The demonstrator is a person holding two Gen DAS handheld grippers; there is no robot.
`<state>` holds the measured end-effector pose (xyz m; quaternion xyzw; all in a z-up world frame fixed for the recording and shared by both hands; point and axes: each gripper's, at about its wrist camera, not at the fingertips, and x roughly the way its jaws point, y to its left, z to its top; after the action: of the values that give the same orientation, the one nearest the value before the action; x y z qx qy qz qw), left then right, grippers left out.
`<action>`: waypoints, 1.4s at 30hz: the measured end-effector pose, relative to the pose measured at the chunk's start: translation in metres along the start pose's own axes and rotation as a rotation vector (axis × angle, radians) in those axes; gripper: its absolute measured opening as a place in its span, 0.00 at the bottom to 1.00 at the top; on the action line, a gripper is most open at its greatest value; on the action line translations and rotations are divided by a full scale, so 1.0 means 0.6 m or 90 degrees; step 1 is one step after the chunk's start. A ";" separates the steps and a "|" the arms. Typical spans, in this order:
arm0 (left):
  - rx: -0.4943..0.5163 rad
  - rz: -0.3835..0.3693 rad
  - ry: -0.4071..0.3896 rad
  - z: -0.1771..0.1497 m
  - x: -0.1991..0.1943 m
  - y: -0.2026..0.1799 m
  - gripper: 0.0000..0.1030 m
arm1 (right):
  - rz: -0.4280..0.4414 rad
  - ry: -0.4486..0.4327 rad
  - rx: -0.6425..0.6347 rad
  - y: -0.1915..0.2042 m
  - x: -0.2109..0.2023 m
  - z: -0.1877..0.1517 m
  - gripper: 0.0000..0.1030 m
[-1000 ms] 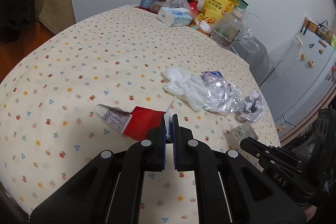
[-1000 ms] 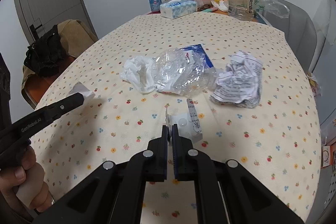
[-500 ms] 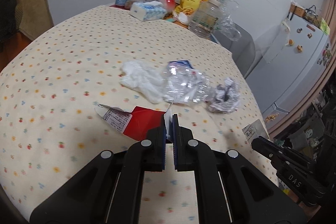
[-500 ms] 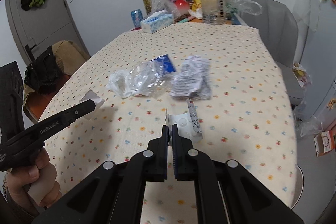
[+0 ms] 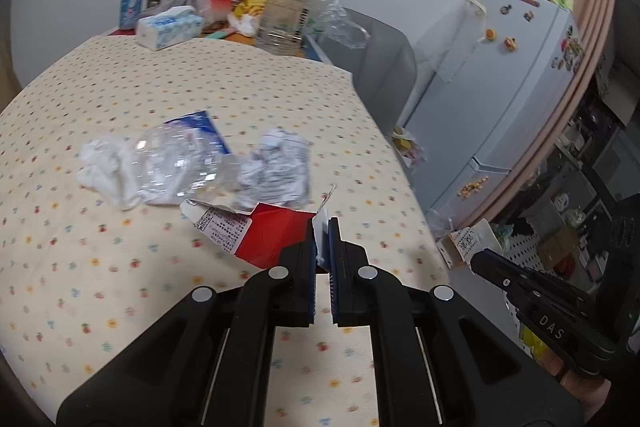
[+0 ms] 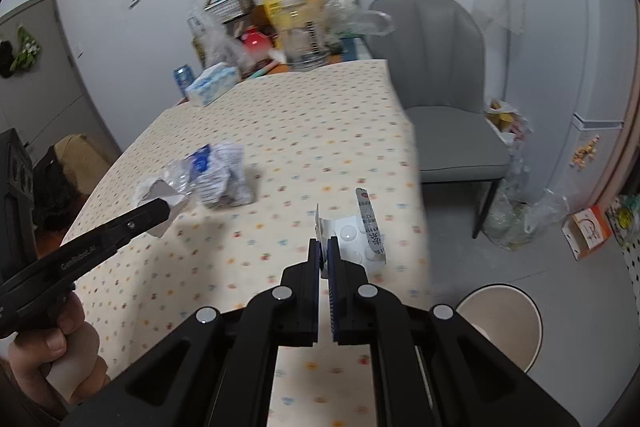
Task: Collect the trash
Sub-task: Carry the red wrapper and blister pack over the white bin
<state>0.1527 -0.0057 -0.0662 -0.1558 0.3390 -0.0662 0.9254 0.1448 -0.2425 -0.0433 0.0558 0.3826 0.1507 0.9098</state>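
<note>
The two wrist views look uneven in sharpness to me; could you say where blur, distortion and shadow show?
Left wrist view: the left claw and its red carton are sharp, while the crumpled paper and tablecloth smear; the fridge bows at the fisheye rim. Right wrist view: the right claw is crisp, the far clutter is soft, and the paper casts a shadow on the cloth.

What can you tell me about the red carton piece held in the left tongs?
The carton piece is a torn, flattened bit of thin cardboard: glossy red on one panel, a white panel with small black print to its left, and a ragged white torn edge. The left tongs are shut on its white flap at the right end, so it hangs lifted above the dotted tablecloth, tilted, with nothing else visibly touching it. It hangs in front of the crumpled paper on the table.
</note>
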 end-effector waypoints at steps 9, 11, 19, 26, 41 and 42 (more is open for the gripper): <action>0.048 -0.037 0.018 0.010 0.039 -0.093 0.06 | -0.045 -0.015 0.059 -0.099 -0.019 -0.007 0.05; 0.059 -0.043 0.025 0.008 0.051 -0.112 0.06 | -0.049 -0.017 0.069 -0.115 -0.021 -0.011 0.05; 0.094 -0.060 0.051 -0.005 0.092 -0.179 0.06 | -0.071 -0.014 0.114 -0.189 -0.026 -0.033 0.05; 0.125 -0.064 0.079 -0.019 0.130 -0.235 0.06 | -0.084 -0.007 0.164 -0.265 -0.014 -0.056 0.05; 0.187 -0.070 0.126 -0.038 0.213 -0.349 0.06 | -0.097 -0.005 0.292 -0.434 0.032 -0.096 0.42; 0.192 -0.071 0.130 -0.040 0.218 -0.357 0.06 | -0.098 -0.008 0.297 -0.440 0.030 -0.099 0.44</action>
<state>0.2331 -0.2435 -0.0917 -0.0262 0.4080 -0.1829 0.8941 0.1756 -0.4880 -0.1543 0.2359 0.4043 -0.0121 0.8836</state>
